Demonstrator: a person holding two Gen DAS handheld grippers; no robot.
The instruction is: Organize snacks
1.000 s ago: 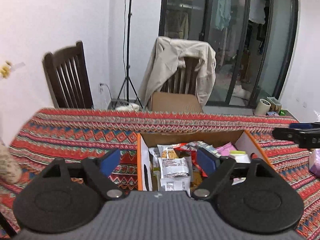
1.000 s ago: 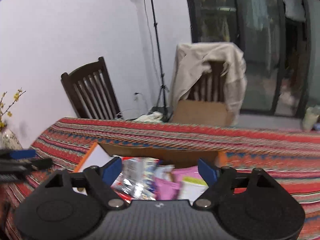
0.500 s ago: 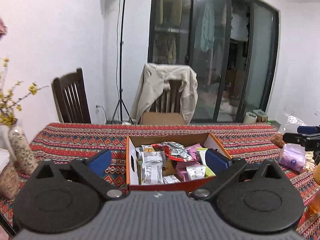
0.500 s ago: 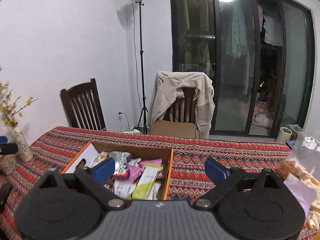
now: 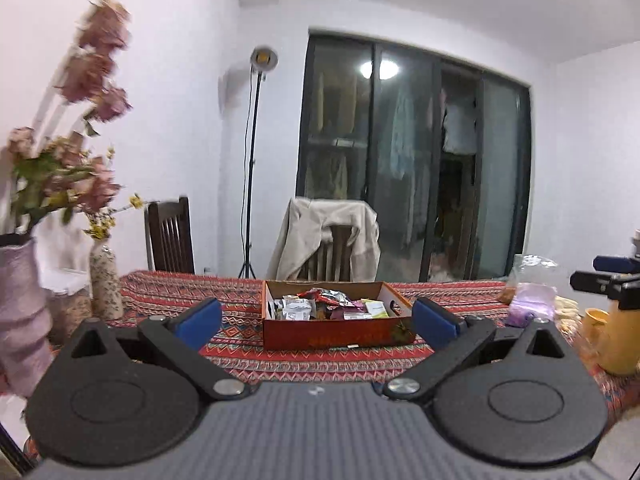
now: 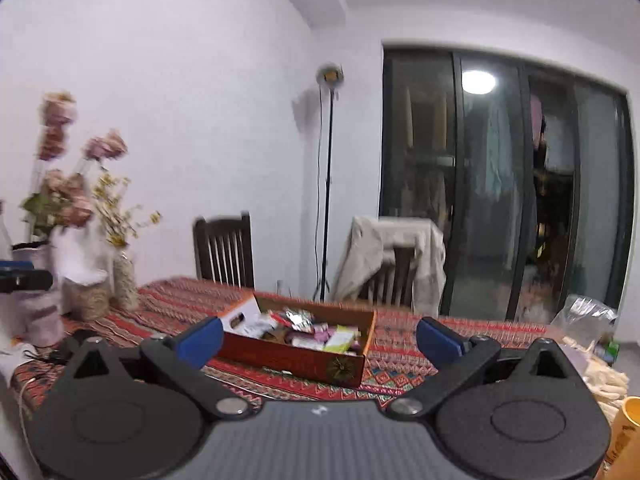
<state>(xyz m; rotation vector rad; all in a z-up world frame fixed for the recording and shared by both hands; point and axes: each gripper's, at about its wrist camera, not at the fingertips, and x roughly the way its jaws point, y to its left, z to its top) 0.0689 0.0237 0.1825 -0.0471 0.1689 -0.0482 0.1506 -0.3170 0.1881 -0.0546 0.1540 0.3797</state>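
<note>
1. The left gripper point(image 5: 316, 320) is spread wide with nothing between its blue pads point(image 5: 199, 319). It is held level and well back from the desk, so its camera takes in the whole scene.
2. The right gripper point(image 6: 319, 338) is likewise released and empty. It sits off to the right and meets the box at an angle.
3. At twelve o'clock from the left gripper stands the cardboard snack box point(image 5: 336, 334), on the desk's patterned cloth point(image 5: 240, 344). It is an open, shallow tray, which leaves the packets reachable from above.
4. Inside lie the snack packets point(image 5: 320, 305), piled loosely: silver sachets towards nine o'clock, red foil in the middle, pink and pale green ones towards three o'clock. Judging by this jumble, sorting is not finished.
5. At about two o'clock a clear plastic bag point(image 5: 530, 292) of further snacks stands outside the box, likely stock awaiting a place.
6. A yellow container point(image 5: 622, 340) stands at three o'clock, close to that side's approach path, so it could be knocked.
7. At nine o'clock, flower vases point(image 5: 105, 280) stand near the desk edge, well apart from the box.
</note>
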